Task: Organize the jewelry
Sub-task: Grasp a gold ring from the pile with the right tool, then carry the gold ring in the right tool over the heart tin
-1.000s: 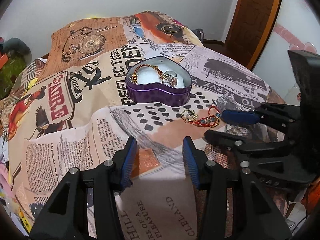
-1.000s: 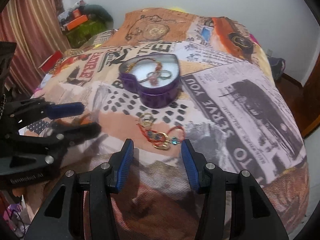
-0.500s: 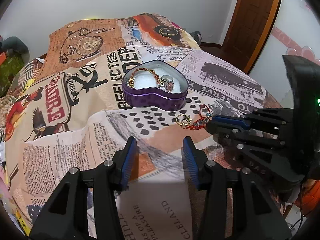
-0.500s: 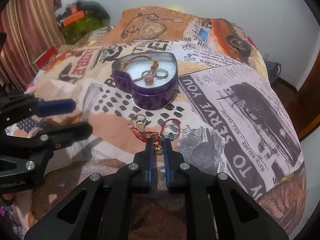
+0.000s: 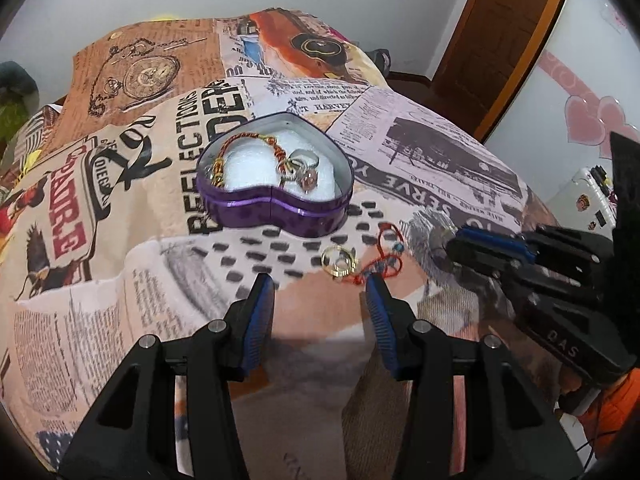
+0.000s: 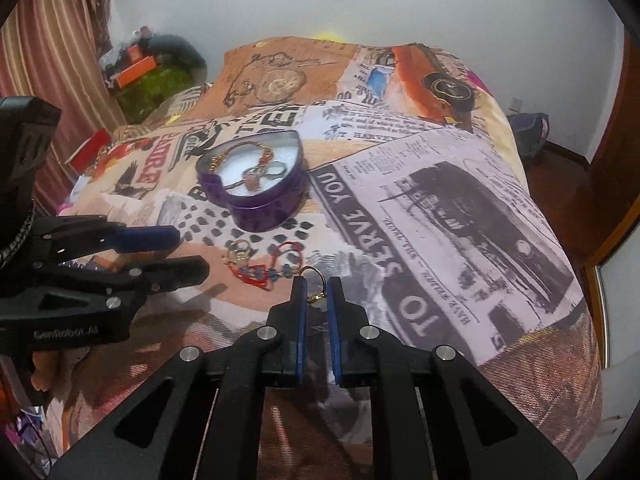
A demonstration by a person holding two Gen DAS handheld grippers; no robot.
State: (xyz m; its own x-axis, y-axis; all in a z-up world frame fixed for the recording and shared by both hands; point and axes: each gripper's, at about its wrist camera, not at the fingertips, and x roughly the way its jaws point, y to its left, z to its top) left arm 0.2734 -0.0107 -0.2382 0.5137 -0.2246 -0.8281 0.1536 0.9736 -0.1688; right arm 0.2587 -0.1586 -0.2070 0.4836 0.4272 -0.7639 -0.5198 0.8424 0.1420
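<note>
Right gripper [image 6: 316, 284] held low over bedspread [image 6: 460, 200], jaws nearly closed, pinching gold ring [image 6: 313, 276]. Left gripper [image 5: 320, 284] level, jaws wide, holding nothing.

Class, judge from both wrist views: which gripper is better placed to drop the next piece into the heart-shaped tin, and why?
Right. The right gripper is already shut on a gold ring, lifted off the bedspread, with the purple heart tin ahead. The left gripper is open and empty, beside the red bracelet.

Bed [image 6: 460, 200] under newspaper-print cover. White walls [image 6: 440, 8]. Brown wooden door [image 5: 504, 32] at right. Striped curtain [image 6: 52, 60] at left. Dark wood floor [image 6: 560, 160].
</note>
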